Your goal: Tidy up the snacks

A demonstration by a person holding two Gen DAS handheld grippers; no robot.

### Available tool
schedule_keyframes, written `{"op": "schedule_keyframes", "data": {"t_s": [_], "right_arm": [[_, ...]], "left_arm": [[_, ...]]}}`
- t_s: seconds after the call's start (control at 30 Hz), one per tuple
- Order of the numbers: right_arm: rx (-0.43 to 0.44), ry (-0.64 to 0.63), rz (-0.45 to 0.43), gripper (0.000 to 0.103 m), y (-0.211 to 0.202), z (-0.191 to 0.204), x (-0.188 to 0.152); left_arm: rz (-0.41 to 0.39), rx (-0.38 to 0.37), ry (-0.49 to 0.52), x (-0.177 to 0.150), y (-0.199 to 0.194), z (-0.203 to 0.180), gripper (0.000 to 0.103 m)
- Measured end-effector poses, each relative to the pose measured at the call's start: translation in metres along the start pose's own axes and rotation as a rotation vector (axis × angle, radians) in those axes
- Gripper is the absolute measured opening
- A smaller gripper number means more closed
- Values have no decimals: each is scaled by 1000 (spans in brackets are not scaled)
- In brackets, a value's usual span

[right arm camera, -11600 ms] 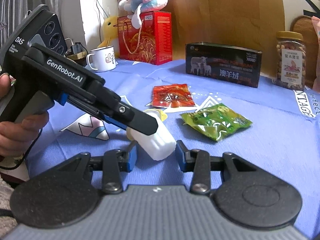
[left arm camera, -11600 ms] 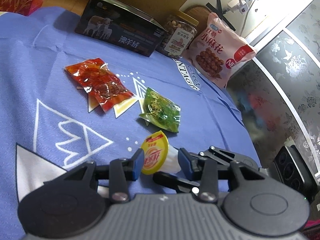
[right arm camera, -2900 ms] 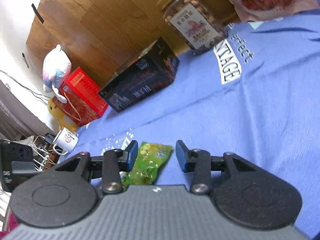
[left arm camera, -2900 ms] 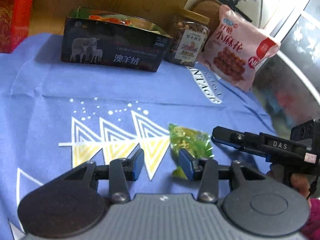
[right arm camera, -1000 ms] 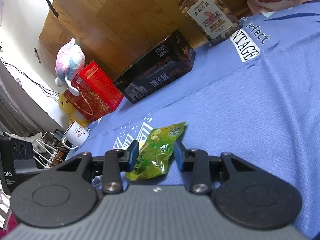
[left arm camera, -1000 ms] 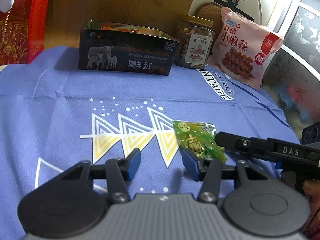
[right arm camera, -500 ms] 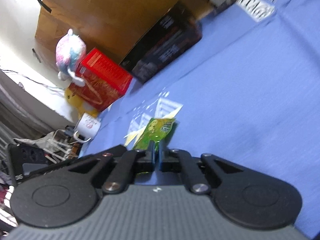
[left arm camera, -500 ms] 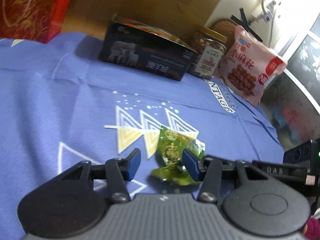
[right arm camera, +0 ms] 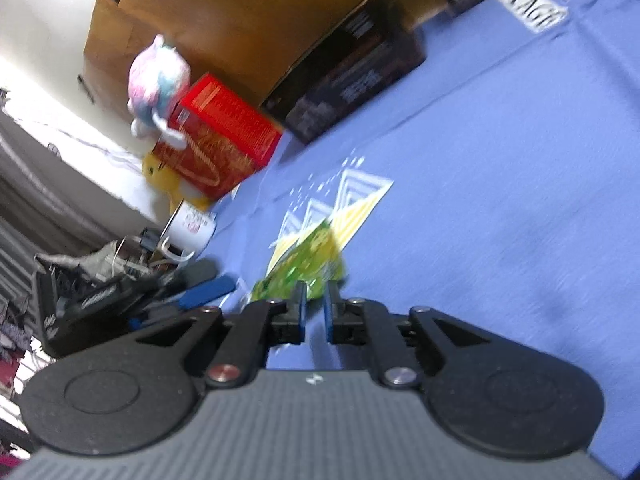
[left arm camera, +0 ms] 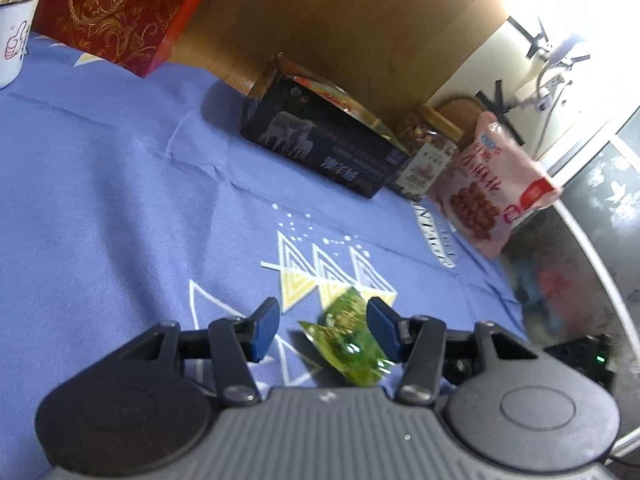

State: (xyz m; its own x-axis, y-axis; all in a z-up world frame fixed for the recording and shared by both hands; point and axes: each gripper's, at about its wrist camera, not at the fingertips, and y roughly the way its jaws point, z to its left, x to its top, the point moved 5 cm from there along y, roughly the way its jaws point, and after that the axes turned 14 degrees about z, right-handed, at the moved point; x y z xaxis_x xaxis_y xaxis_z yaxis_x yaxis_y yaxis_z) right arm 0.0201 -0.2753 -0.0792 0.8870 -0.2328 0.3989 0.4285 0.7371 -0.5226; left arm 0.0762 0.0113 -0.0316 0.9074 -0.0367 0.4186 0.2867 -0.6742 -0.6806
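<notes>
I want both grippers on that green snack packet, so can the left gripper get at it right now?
Probably yes. The left gripper is open with the green snack packet between its fingers, nothing blocking. The right gripper already pinches its edge.

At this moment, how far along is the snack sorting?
Partly done: the open black sheep-print box already holds orange-wrapped snacks. In hand: the right gripper is shut on the green snack packet, with the left gripper open beside it. Left: getting that packet to the box.
</notes>
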Motion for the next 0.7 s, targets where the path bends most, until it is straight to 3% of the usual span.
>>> {"op": "schedule_keyframes", "data": {"t_s": [0.13,0.27,0.37,0.47,0.7], "right_arm": [[-6,9,-25,28,-4,-5,11],[-38,-27,2,28,10,-4,20],[-5,-22,32,26,21,-1,21],[14,-54,58,26,29,9,16],[30,-64,61,26,32,14,14]], "left_arm": [[42,-46,-8,-7,4,-5,52],[92,-57,-33,-11,23,-7,52],[104,-81,-65,-13,35,-4,39],[100,-49,-68,-13,37,-1,21],[105,-86,-86,-12,36,8,21]]}}
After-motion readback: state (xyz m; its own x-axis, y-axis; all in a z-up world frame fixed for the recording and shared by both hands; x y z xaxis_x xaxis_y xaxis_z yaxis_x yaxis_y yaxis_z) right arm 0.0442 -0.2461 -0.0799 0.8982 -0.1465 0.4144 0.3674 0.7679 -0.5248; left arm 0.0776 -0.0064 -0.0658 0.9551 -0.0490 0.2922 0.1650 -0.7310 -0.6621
